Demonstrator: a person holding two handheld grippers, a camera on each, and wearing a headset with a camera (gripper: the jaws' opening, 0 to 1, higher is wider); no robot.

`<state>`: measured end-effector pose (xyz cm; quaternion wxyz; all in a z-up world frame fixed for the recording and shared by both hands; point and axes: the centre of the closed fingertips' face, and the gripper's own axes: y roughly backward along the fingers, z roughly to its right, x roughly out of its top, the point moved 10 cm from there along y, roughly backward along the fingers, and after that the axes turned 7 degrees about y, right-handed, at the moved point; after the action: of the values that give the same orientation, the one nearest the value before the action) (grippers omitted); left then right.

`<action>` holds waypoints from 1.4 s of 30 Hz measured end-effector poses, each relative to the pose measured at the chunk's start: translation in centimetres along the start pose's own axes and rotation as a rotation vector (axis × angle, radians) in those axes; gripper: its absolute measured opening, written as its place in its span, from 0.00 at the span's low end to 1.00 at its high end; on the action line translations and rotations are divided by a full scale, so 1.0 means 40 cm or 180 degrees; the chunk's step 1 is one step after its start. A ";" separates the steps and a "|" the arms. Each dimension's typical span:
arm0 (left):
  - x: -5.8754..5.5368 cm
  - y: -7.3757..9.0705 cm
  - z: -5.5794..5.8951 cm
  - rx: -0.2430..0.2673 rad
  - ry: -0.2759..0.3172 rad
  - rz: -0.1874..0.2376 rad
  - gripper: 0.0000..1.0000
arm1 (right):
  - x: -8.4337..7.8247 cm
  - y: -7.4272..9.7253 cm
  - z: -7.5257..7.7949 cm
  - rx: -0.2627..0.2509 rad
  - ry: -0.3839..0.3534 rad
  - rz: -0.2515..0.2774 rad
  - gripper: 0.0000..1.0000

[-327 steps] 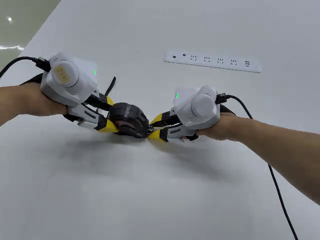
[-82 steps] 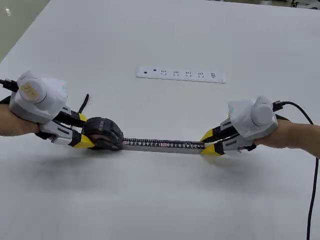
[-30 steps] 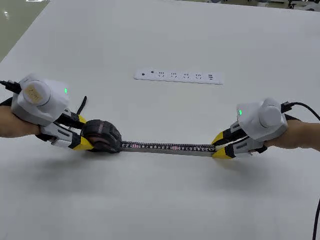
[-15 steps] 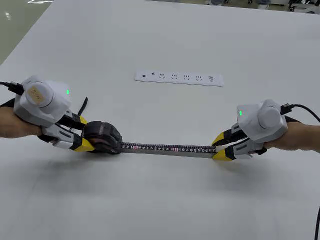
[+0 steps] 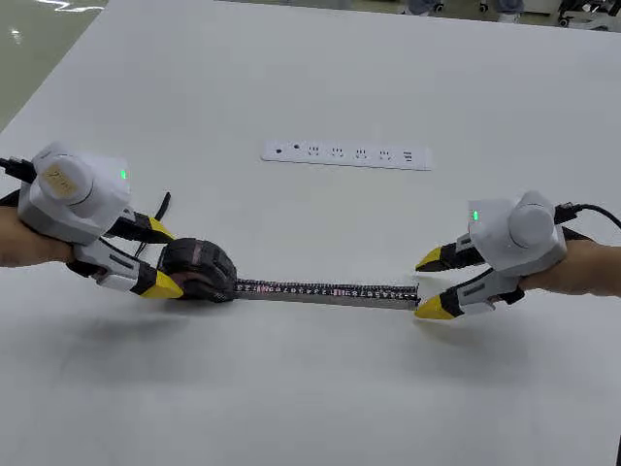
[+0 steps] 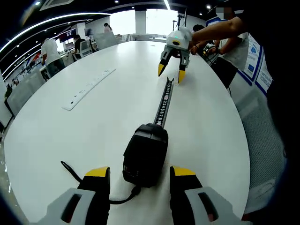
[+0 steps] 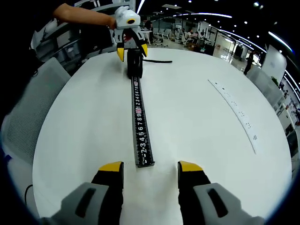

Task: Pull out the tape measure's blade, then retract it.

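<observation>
Since the blade already lies drawn out along the white tabletop [image 5: 310, 388], the pulling-out half of the task looks done and the retracting half is the step in hand. A white power strip [image 5: 345, 154] lies well apart from the work, toward the far edge. The right hand-held gripper [image 5: 425, 288] stands wide open and grips nothing; in the right gripper view the blade's end hook [image 7: 144, 162] sits just ahead of its yellow tips, touching neither. The left hand-held gripper [image 5: 165, 259], nearer the left edge, also stands open: in the left gripper view a gap shows on each side between its jaws and the tape measure case [image 6: 146, 152], so it flanks the case without clamping it. The blade [image 5: 325, 290] runs flat from the case toward the right edge, roughly parallel to the near edge, numbers up. It stays out with nothing holding it, so a lock is probably on. The next move likely calls for steadying the case and freeing that lock, or feeding the blade back by its tip; an unguided return could whip. A thin black strap [image 5: 160, 206] trails behind the case. No open container is present; the case alone houses the rest of the coiled blade.
</observation>
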<state>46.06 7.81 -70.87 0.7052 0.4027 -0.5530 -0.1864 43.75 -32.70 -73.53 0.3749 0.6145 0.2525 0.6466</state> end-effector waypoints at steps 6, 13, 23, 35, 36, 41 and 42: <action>-0.001 0.010 0.008 0.0010 -0.0001 0.0009 0.60 | 0.002 0.013 -0.007 -0.0070 -0.0102 0.0075 0.69; -0.006 0.024 0.016 0.0090 0.0092 0.0044 0.74 | -0.004 0.033 -0.020 -0.0186 -0.0251 0.0195 0.86; -0.017 0.036 0.031 0.0144 0.0218 0.0169 0.88 | -0.008 0.050 -0.032 -0.0341 -0.0408 0.0344 1.00; -0.030 0.067 0.056 0.0348 0.0375 0.0477 0.95 | -0.010 0.075 -0.073 -0.0564 -0.0552 0.0509 1.00; -0.032 0.070 0.060 0.0361 0.0403 0.0513 0.95 | -0.012 0.077 -0.077 -0.0584 -0.0578 0.0525 1.00; -0.041 0.079 0.078 0.0407 0.0490 0.0626 0.96 | -0.015 0.087 -0.093 -0.0675 -0.0648 0.0578 1.00; -0.043 0.082 0.083 0.0425 0.0504 0.0657 0.97 | -0.017 0.089 -0.097 -0.0700 -0.0668 0.0588 1.00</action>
<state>41.82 9.82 -69.21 0.7337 0.4031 -0.5453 -0.0434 39.29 -34.82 -71.60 0.4031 0.6545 0.0821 0.6343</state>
